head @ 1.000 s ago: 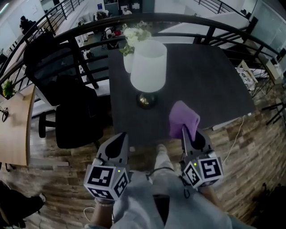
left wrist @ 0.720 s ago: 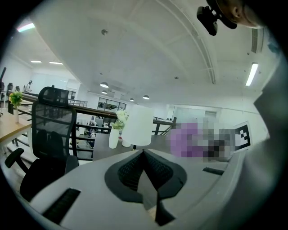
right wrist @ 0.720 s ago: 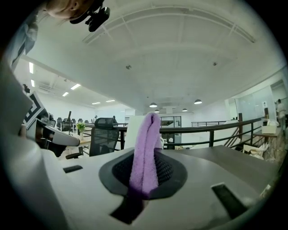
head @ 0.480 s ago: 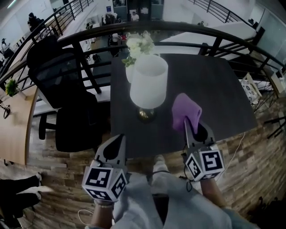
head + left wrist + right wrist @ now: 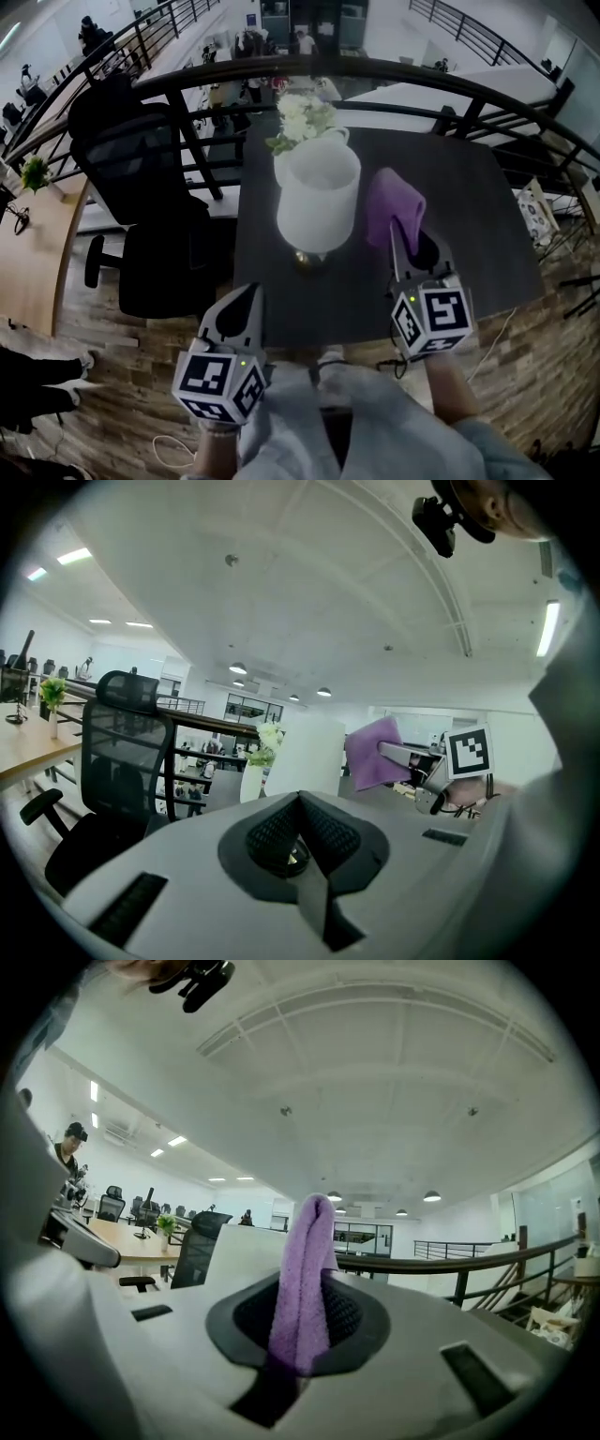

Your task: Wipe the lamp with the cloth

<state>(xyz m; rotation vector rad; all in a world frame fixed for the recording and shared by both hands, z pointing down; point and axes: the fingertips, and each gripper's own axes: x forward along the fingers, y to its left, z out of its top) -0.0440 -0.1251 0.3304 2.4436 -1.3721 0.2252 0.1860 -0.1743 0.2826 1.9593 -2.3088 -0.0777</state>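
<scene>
A lamp with a white drum shade (image 5: 319, 195) and a round brass base (image 5: 307, 260) stands on the dark square table (image 5: 469, 225). My right gripper (image 5: 401, 246) is shut on a purple cloth (image 5: 394, 208), which hangs up just right of the shade without clearly touching it. In the right gripper view the cloth (image 5: 303, 1279) rises folded from between the jaws, with the shade (image 5: 246, 1251) behind it to the left. My left gripper (image 5: 246, 302) is shut and holds nothing, near the table's front edge below the lamp; its view shows the shade (image 5: 305, 754) and the cloth (image 5: 371, 752).
A white vase of pale flowers (image 5: 302, 120) stands right behind the lamp. A black office chair (image 5: 141, 187) sits left of the table. A dark curved railing (image 5: 422, 80) runs behind the table, and wood flooring (image 5: 112, 328) lies below.
My right gripper has carried the cloth up and forward, from the table's front edge to beside the lamp shade. The head view has shifted. The left gripper has stayed put.
</scene>
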